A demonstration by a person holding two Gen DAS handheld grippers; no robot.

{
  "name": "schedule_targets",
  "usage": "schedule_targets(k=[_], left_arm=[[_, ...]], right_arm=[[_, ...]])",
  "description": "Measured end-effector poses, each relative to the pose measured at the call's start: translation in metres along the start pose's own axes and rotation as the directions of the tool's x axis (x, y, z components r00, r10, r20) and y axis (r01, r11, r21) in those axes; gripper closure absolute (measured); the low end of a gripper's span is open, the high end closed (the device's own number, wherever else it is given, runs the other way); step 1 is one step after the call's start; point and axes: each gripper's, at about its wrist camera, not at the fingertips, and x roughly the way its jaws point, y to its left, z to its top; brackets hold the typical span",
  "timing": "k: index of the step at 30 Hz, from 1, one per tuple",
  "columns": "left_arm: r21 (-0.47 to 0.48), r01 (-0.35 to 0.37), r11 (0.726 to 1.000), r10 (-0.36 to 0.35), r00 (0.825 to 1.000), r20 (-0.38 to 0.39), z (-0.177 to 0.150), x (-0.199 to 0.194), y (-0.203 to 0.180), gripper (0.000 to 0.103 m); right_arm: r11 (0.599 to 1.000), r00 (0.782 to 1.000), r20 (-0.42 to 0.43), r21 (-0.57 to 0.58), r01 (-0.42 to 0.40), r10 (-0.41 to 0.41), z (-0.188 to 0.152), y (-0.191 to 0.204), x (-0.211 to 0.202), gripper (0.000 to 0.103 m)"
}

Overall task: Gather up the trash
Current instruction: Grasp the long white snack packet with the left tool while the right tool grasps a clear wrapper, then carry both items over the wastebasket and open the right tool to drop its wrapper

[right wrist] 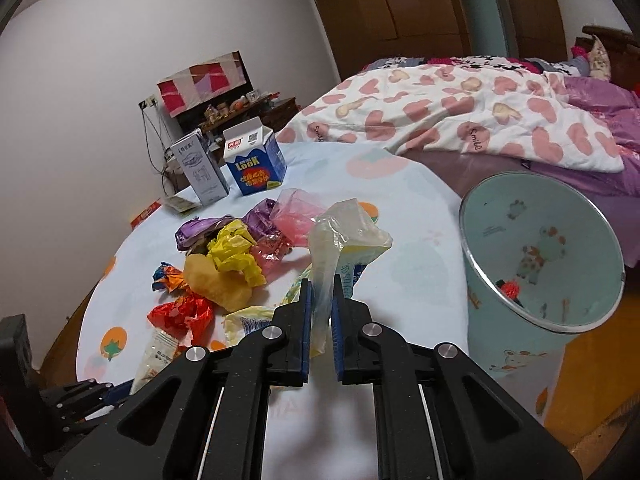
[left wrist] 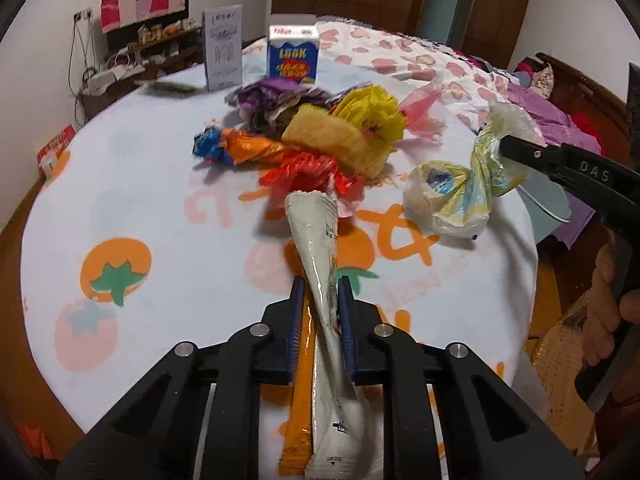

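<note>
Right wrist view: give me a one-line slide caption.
Right gripper shut on a twisted pale-yellow plastic bag above the littered table, beside the pale-blue cartoon-print trash bin.

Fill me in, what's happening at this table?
A person is clearing trash with two handheld grippers. The left gripper is shut on a white snack wrapper, an orange wrapper lying beneath it. The right gripper is shut on a pale plastic bag. A pile of crumpled wrappers remains on the table. The bin sits beside the table, with something red already inside.
</note>
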Motion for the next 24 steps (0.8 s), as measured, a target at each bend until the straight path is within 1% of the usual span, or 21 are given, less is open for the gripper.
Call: schedule_targets(k=[3, 12, 16, 19, 24], left_arm=[[0.014, -0.006, 1.000, 0.006, 0.999, 0.032, 0.004, -0.010, -0.003, 0.087], [0.028, 0.004, 1.000, -0.007, 0.994, 0.109, 0.027, -0.036, -0.012, 0.087], [0.044, -0.006, 0.999, 0.000, 0.991, 0.134, 0.041, -0.037, -0.022, 0.087], [0.053, 0.005, 0.999, -0.013, 0.990, 0.144, 0.054, -0.033, -0.031, 0.087], [0.089, 0.027, 0.996, -0.041, 0.985, 0.165, 0.074, -0.025, -0.056, 0.087]], right_arm=[[1.000, 1.000, 0.010, -0.016, 0.020, -0.020, 0.000, 0.001, -0.003, 0.093], [0.999, 0.998, 0.057, -0.026, 0.035, -0.033, 0.008, -0.005, -0.019, 0.093], [0.999, 0.996, 0.075, -0.023, 0.046, -0.044, 0.013, -0.011, -0.025, 0.093], [0.997, 0.993, 0.091, -0.022, 0.071, -0.069, 0.019, -0.019, -0.029, 0.093], [0.990, 0.985, 0.108, -0.007, 0.138, -0.136, 0.028, -0.042, -0.034, 0.093]])
